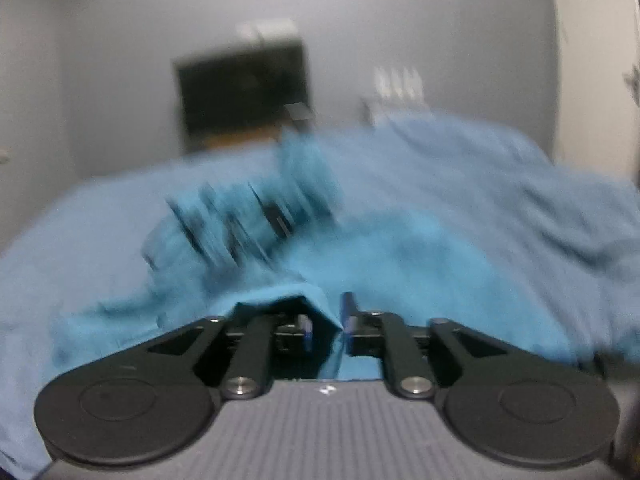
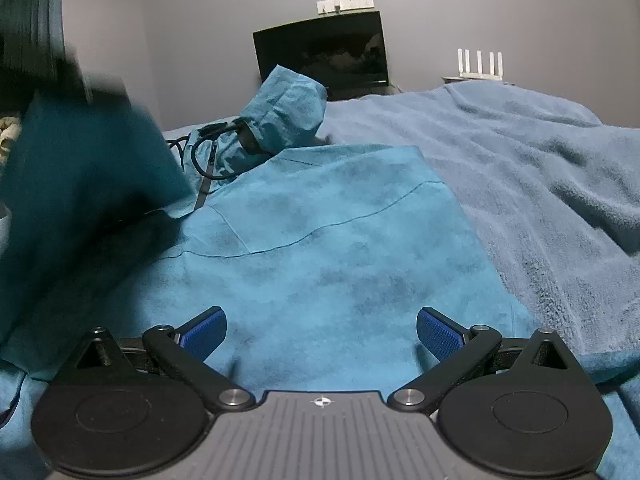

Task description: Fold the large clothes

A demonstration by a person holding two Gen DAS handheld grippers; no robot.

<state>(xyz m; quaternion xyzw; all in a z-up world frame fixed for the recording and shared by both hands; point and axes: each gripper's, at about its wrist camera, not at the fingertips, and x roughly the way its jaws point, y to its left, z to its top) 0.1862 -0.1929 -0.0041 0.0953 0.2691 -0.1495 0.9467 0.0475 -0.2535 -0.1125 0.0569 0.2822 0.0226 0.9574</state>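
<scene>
The left gripper (image 1: 328, 320) has a fold of the teal garment (image 2: 320, 240) between its narrowly parted jaws; whether the pads bite is unclear. The right gripper (image 2: 320, 332) hovers wide apart, empty, just above the garment, spread on the blanket (image 2: 540, 160) and running lengthwise away toward its hood (image 2: 288, 108).

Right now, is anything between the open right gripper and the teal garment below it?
Nothing visible. The right gripper hangs with jaws wide over a bare stretch of the teal garment. The black cable lies farther off by the hood, outside that path.
</scene>
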